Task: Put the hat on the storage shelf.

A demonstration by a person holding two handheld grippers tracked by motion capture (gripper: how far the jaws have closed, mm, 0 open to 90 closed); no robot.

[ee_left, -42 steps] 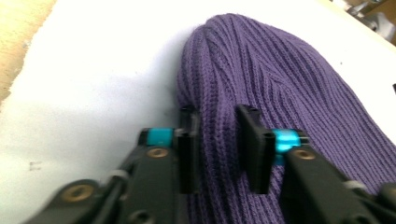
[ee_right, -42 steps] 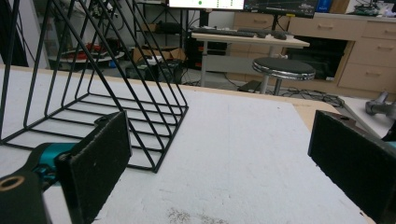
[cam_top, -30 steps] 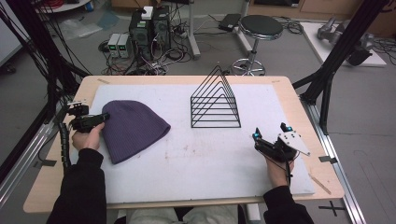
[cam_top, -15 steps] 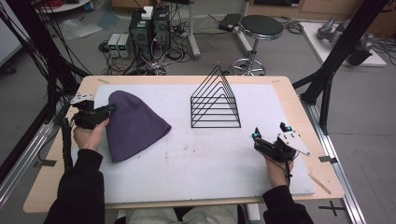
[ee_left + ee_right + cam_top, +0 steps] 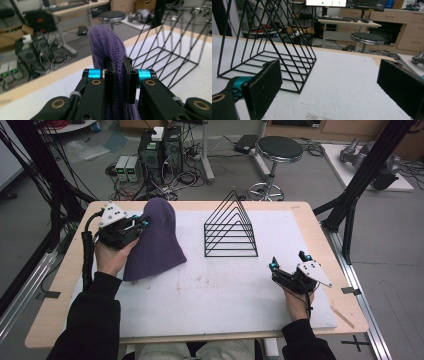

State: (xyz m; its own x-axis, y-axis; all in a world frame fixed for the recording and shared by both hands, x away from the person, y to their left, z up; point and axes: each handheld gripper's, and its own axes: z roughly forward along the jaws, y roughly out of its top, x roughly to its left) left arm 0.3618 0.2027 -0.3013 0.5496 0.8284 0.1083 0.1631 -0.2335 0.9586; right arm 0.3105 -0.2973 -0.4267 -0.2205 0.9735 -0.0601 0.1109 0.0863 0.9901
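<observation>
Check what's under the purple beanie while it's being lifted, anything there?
The left hand-held gripper pinches the purple beanie at its edge. Its lower end drapes onto the white mat. Bare mat shows around it; whatever lies beneath the draped part is covered.

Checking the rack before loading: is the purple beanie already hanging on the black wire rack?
No: the purple beanie hangs from the left gripper, apart from the rack.

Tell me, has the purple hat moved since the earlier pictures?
Yes. The purple hat, clamped in the left hand-held gripper, has risen off the white mat, toward the table's far edge.
</observation>
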